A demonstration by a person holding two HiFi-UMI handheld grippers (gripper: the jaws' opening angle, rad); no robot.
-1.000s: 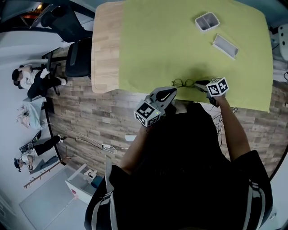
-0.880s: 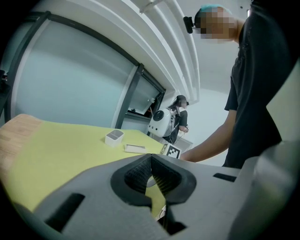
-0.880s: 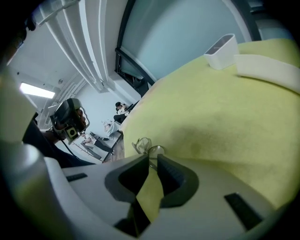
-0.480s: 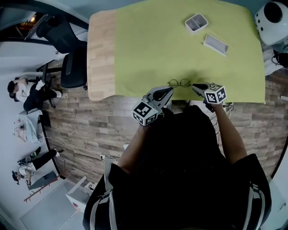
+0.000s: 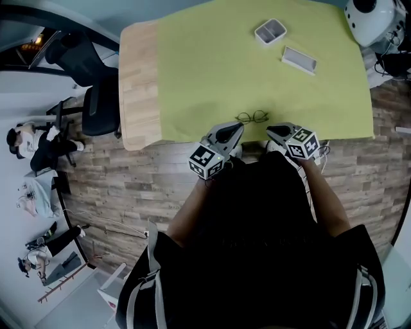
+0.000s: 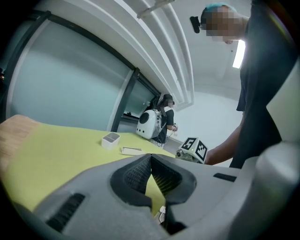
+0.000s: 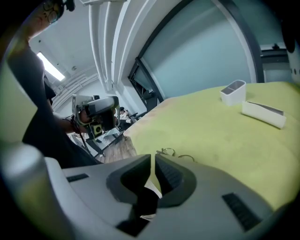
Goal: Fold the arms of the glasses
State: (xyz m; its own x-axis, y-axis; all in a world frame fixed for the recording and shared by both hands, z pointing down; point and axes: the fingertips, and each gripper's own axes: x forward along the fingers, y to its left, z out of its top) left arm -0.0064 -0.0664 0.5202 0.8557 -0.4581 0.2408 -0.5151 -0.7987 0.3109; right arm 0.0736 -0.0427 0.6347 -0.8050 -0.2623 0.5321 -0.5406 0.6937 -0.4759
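Thin dark-framed glasses point(image 5: 252, 117) lie on the green cloth point(image 5: 212, 71) close to the table's front edge. How their arms stand is too small to make out. My left gripper point(image 5: 236, 127) hovers at the edge just left of them, jaws shut with nothing between. My right gripper point(image 5: 272, 130) hovers just right of them, also shut and empty, apart from the frame. In the right gripper view the glasses point(image 7: 173, 153) show just beyond the jaws point(image 7: 153, 159). In the left gripper view the jaws point(image 6: 151, 159) hide the glasses.
A small white open box point(image 5: 270, 30) and a flat white case point(image 5: 298, 59) sit at the far right of the cloth. A bare wooden strip point(image 5: 136, 83) runs along the table's left side, with an office chair point(image 5: 96, 109) beside it. A white round device point(image 5: 369, 16) stands beyond the right corner.
My right gripper has drawn back from the glasses toward the table's front edge. The left gripper has stayed near the edge. The glasses lie where they were.
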